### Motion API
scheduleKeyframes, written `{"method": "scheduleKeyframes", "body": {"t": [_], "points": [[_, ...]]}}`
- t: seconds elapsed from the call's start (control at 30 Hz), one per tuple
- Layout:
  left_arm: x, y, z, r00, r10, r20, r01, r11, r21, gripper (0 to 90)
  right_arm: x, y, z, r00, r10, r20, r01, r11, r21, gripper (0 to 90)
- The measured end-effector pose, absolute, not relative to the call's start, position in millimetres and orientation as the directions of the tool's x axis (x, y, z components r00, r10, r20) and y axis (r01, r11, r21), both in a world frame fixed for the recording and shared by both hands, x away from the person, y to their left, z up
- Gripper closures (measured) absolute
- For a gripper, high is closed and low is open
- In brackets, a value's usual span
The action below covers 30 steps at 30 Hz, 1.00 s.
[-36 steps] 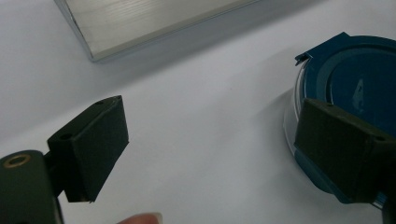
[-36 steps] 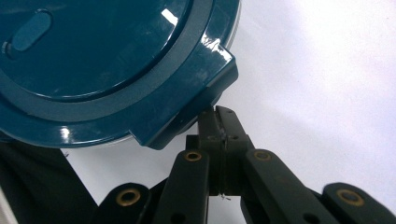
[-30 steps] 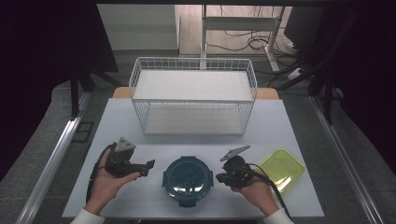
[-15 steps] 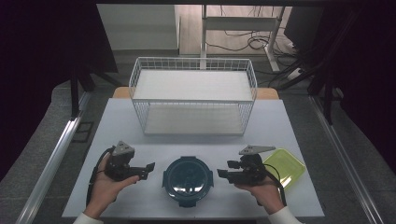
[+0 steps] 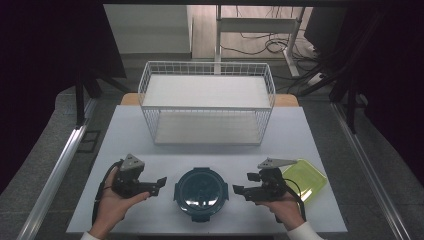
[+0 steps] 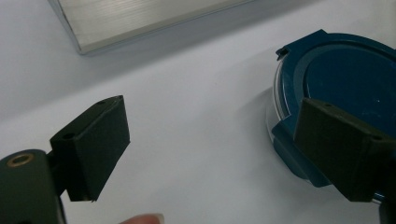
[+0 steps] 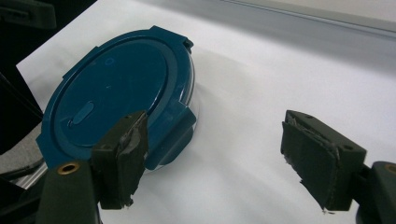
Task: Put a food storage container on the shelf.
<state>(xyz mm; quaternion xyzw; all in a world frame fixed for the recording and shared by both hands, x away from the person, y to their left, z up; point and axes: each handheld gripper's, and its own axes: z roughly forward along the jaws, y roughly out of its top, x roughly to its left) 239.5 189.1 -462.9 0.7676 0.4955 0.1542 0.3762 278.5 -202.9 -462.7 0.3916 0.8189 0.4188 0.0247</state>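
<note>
A round clear container with a dark blue clip-on lid sits near the table's front edge, between both hands. My left gripper lies just left of it, pointing at it, jaws open and empty. In the left gripper view the container is at the right, behind the right jaw of the left gripper. My right gripper is just right of the container, apart from it. Its jaws have just been opening, and nothing is between them. In the right gripper view the lid lies past the left jaw of the right gripper.
A white wire basket stands across the back half of the white table. A flat yellow-green lid lies at the front right, right behind my right hand. Dark floor and metal rails flank the table.
My right gripper has drawn back to the right, away from the blue lid's edge, turned to point at it, and its jaws have opened. The left gripper has stayed put.
</note>
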Motion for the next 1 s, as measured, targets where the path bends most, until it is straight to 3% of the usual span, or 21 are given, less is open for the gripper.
{"method": "scheduleKeyframes", "body": {"t": [0.47, 1.0], "points": [[229.4, 191.9, -460.7, 0.466, 0.847, -0.255, 0.664, -0.145, 0.734, 12.7, 286.6, -191.7, -465.5, -0.67, 0.641, 0.374, 0.668, 0.303, 0.68, 19.3], [237.1, 183.6, -473.1, 0.486, 0.766, -0.42, 0.737, -0.102, 0.668, 18.1, 286.3, -175.7, -474.5, -0.664, 0.589, 0.462, 0.711, 0.305, 0.633, 16.5]]}}
